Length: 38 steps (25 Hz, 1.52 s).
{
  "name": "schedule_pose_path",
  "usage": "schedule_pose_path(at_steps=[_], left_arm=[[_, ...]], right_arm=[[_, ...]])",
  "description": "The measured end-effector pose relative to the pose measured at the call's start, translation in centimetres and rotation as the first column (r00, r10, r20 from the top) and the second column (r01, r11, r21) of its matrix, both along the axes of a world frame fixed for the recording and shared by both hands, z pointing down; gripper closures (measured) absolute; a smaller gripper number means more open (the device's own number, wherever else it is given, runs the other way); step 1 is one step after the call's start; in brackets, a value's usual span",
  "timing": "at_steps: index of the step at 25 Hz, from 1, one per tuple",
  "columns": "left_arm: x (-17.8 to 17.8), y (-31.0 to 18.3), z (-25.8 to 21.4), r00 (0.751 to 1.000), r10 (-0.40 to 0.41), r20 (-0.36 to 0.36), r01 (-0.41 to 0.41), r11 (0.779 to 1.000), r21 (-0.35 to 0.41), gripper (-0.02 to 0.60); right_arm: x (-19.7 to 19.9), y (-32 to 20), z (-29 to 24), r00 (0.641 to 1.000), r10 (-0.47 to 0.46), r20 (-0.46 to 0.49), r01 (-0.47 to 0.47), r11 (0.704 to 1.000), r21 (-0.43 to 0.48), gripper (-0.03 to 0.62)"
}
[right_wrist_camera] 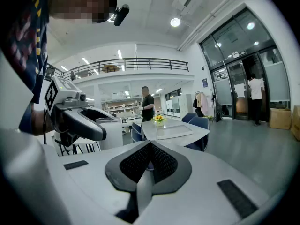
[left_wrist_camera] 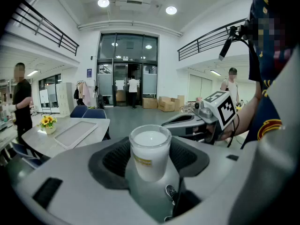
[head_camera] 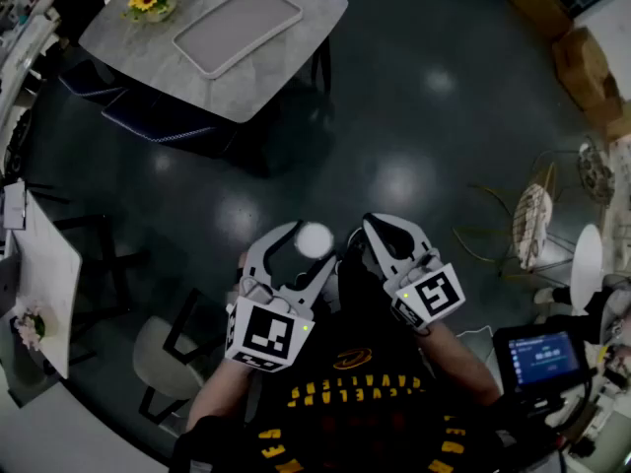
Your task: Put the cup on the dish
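We have the cup (left_wrist_camera: 150,153) upright in the left gripper (head_camera: 301,254), its jaws spread wide around it, the right gripper (right_wrist_camera: 149,161) pinched shut on nothing, and the dish (head_camera: 237,28) well off on the table (head_camera: 296,62), so we carry it level and unhurried.

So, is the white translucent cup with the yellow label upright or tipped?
Upright: the white cup stands rim-up between the jaws of the left gripper, which press its sides; the head view shows its round top.
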State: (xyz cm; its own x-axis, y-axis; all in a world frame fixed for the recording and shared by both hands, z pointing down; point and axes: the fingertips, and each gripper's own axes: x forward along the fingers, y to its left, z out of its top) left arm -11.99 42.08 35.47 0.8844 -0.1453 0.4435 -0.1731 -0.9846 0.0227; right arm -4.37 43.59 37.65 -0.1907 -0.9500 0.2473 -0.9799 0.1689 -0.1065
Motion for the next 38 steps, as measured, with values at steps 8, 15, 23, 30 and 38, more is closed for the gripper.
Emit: schedule_pose_path(at_steps=[8, 15, 23, 30, 38], left_arm=[[-4.7, 3.6, -1.5, 0.999, -0.009, -0.032, 0.010, 1.000, 0.023, 0.321], [-4.5, 5.4, -2.2, 0.998, -0.053, -0.037, 0.055, 0.997, 0.046, 0.321], [-1.4, 10.0, -4.3, 0.990, -0.127, -0.057, 0.130, 0.990, 0.055, 0.319], [2.2, 16.2, -4.9, 0.986, -0.144, -0.080, 0.147, 0.989, 0.036, 0.319], [6.5, 20.6, -5.6, 0.985, -0.146, -0.094, 0.150, 0.988, 0.038, 0.319]], right_arm=[[-5.8, 3.9, -1.7, 0.999, -0.030, -0.032, 0.031, 1.000, 0.008, 0.589], [-6.5, 6.3, -2.4, 0.996, -0.082, 0.034, 0.080, 0.995, 0.052, 0.582], [-7.5, 12.3, -2.3, 0.969, -0.241, 0.054, 0.237, 0.969, 0.070, 0.395], [-6.0, 16.3, -2.8, 0.957, -0.283, 0.065, 0.275, 0.956, 0.102, 0.341], [-2.3, 19.0, -4.9, 0.958, -0.285, 0.009, 0.280, 0.945, 0.168, 0.344]])
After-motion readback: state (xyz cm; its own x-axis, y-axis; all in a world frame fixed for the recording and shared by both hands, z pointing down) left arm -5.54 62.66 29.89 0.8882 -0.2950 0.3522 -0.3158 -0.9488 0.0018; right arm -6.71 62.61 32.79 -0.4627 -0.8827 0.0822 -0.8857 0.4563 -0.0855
